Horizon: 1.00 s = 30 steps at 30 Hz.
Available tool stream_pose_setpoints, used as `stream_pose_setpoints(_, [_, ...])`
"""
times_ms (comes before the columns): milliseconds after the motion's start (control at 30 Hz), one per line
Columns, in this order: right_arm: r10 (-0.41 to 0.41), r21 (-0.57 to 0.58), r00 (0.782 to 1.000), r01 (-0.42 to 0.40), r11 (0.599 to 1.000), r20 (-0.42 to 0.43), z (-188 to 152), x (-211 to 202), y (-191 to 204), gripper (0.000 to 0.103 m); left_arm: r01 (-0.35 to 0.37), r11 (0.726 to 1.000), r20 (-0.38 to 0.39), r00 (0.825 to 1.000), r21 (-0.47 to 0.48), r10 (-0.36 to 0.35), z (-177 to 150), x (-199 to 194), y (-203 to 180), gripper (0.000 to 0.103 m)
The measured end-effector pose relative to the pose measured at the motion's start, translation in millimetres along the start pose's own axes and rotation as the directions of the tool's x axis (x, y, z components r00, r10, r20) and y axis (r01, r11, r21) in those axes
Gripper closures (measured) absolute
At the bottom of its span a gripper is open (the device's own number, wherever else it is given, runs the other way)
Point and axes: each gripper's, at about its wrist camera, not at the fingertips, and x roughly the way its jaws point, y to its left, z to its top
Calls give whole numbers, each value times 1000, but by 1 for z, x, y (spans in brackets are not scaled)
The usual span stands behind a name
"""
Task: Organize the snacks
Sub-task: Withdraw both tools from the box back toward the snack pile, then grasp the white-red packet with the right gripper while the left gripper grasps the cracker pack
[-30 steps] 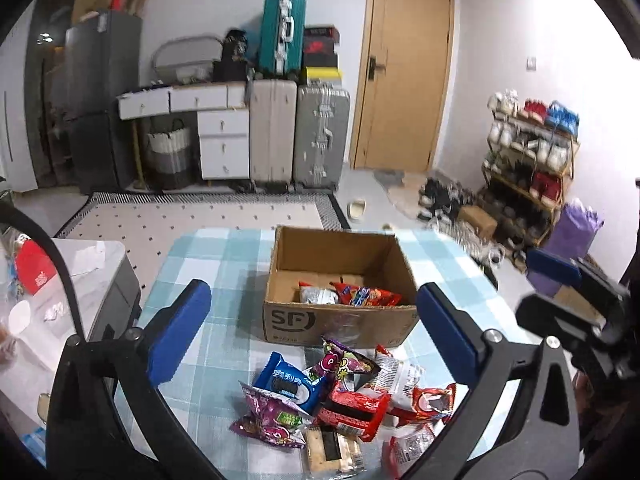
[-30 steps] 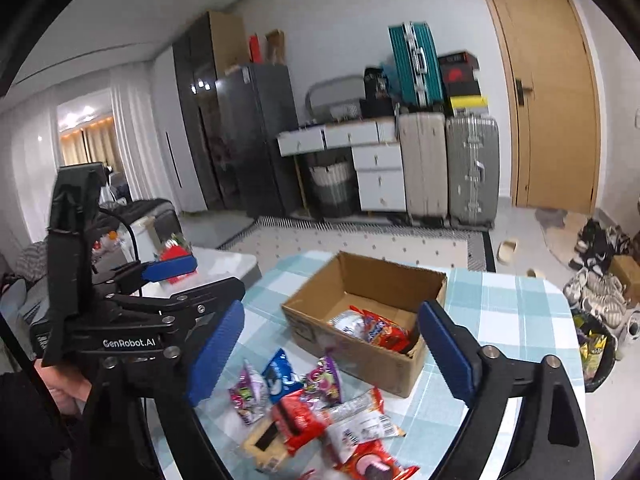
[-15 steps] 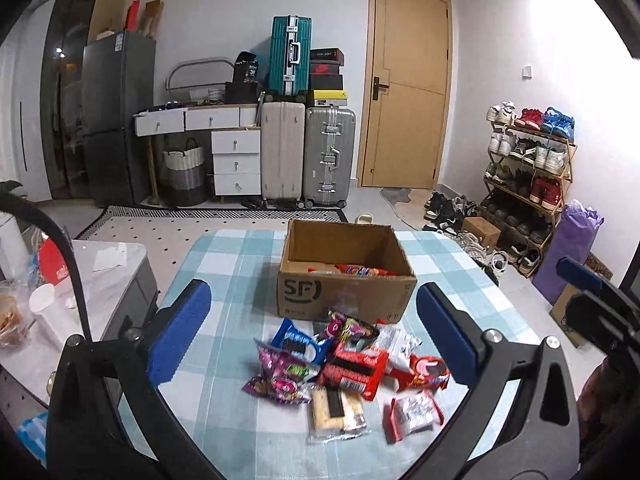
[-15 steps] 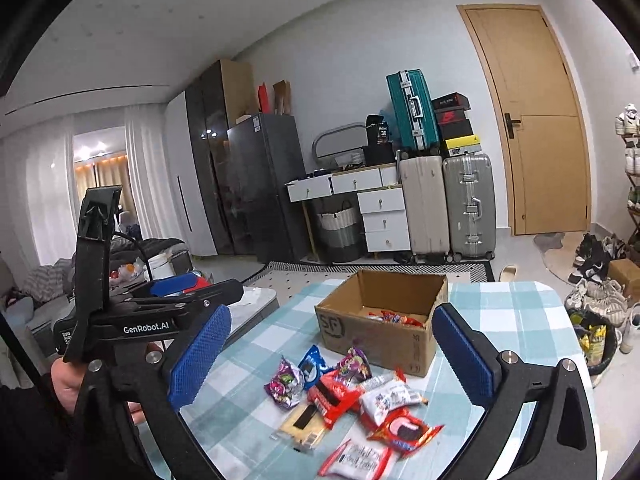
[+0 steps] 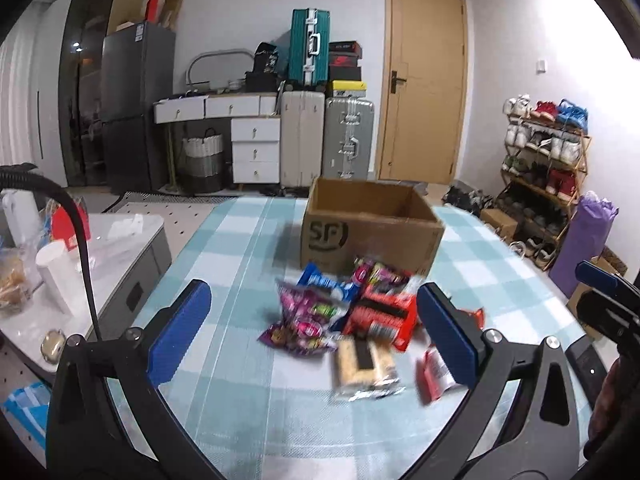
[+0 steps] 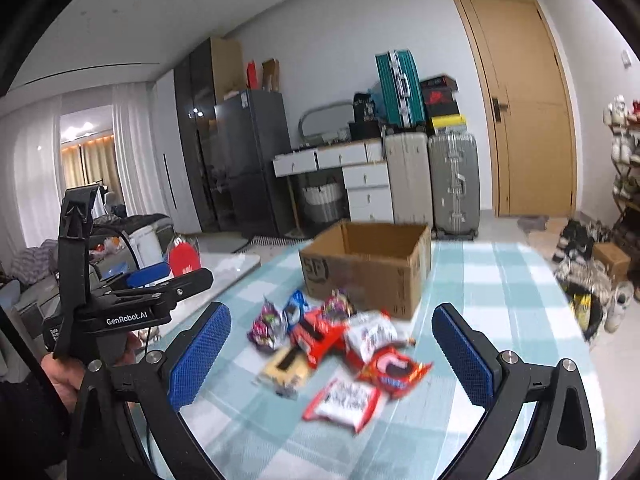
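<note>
The table (image 5: 240, 264) wears a cloth of pale teal and white checks. On it the cardboard box (image 5: 372, 232) is plain brown with black lettering on its front. The snack packets before it are mixed: a blue and white one (image 5: 320, 282), a purple and pink one (image 5: 306, 322), a red one with a black band (image 5: 382, 314), a pale yellow one with a black stripe (image 5: 364, 366), and a white and red one (image 6: 346, 398). Both the left gripper (image 5: 316, 334) and the right gripper (image 6: 330, 354) are black with blue textured pads. Behind stand a teal suitcase (image 5: 309, 46), a cream suitcase (image 5: 302, 136), a silver suitcase (image 5: 348, 138), white drawers (image 5: 256, 144) and a light wooden door (image 5: 424, 84).
</note>
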Motion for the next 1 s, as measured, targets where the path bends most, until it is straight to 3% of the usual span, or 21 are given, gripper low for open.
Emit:
stream_pose_setpoints(433, [20, 162, 978, 14, 987, -206, -55, 60, -31, 1, 23, 1000, -113, 993, -19, -25, -38, 70, -2, 0])
stream_pose_setpoints(800, [56, 251, 914, 51, 967, -401, -85, 117, -44, 1, 57, 997, -198, 978, -41, -65, -46, 104, -4, 0])
stream_pose_setpoints(1000, [48, 237, 898, 64, 969, -437, -85, 131, -40, 1, 60, 996, -215, 974, -68, -74, -48, 114, -1, 0])
